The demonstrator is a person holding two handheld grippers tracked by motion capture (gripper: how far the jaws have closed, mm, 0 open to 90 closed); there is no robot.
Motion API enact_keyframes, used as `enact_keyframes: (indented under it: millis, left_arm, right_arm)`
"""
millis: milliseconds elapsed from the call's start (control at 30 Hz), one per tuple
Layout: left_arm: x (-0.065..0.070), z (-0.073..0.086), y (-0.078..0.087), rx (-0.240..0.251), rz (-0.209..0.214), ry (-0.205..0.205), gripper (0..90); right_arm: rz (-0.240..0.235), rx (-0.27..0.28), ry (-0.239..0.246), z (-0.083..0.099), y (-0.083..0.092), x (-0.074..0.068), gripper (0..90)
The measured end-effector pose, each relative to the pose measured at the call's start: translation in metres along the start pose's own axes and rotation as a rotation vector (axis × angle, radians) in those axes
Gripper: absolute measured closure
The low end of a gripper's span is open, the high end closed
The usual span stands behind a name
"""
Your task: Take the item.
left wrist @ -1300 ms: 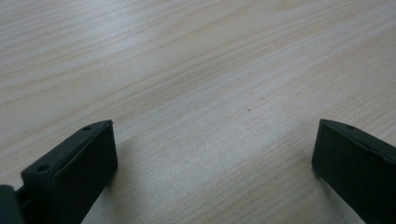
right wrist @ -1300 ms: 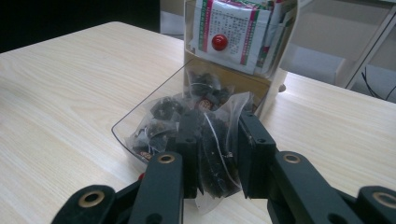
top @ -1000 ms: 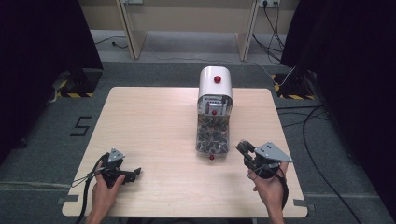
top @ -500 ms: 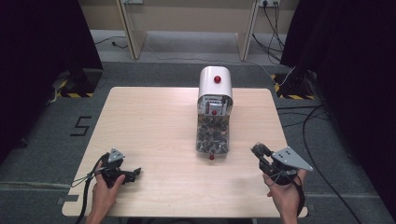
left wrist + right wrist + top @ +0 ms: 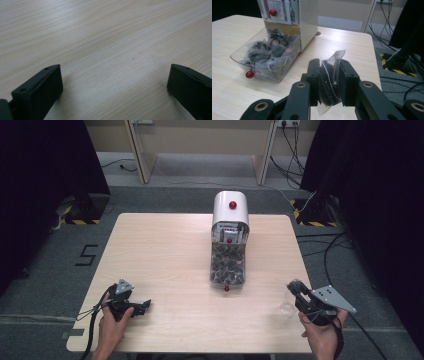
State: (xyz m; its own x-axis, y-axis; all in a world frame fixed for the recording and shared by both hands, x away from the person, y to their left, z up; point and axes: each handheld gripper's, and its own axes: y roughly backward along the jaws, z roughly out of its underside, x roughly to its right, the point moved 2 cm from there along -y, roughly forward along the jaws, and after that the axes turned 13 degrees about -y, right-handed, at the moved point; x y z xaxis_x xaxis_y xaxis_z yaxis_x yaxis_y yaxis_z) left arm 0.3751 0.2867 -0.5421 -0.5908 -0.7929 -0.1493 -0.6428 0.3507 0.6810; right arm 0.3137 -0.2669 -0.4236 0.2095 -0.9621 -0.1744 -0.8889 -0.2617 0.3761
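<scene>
- Left gripper (image 5: 142, 306) low over the near-left part of the wooden table (image 5: 165, 250), held in the person's left hand (image 5: 111, 327); jaws spread wide, bare wood grain between them in the left gripper view, nothing held.
- Black cable (image 5: 92, 330) looping from that gripper down past the table's near edge.
- On the grey floor left of the table, a painted number 5 (image 5: 86, 255); farther back, a yellow-and-black striped block (image 5: 75, 212).
- Mid-table, toward the far edge: white tea bag dispenser (image 5: 230, 215) with a red knob (image 5: 232, 204) on its rounded top, standing upright.
- In front of it, its clear drawer (image 5: 228, 265) pulled out toward the person, packed with dark tea bags (image 5: 269, 51); second red knob (image 5: 226, 288) on the drawer's near end.
- Open tabletop between drawer and either gripper, nothing in the way.
- Right gripper (image 5: 295, 292) at the near-right corner, well apart from the drawer, in the right hand (image 5: 320, 340); grey three-cornered plate (image 5: 332, 299) on top.
- Jaws clamped on a tea bag (image 5: 329, 80) in a clear sachet: dark leaves pinched between the pads, sachet corners sticking out above and below.
- Sachet faintly visible at the jaw tips in the high view, just above the table surface.
- Right of the table: cables (image 5: 330, 250) on the floor, another striped block (image 5: 310, 217).
</scene>
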Motion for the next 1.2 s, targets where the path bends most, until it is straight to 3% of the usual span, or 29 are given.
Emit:
enact_keyframes:
  millis: [367,600,1200]
  left_arm:
    - [0.0,0.0,0.0,0.0,0.0,0.0,0.0]
    - [0.0,0.0,0.0,0.0,0.0,0.001,0.0]
    - [0.0,0.0,0.0,0.0,0.0,0.0,0.0]
  right_arm:
    - [0.032,-0.015,-0.013,0.007,0.004,0.011,73.6]
    - [0.046,-0.054,-0.012,0.014,0.0,0.018,73.6]
    - [0.032,-0.098,-0.015,0.021,-0.008,0.02,71.0]
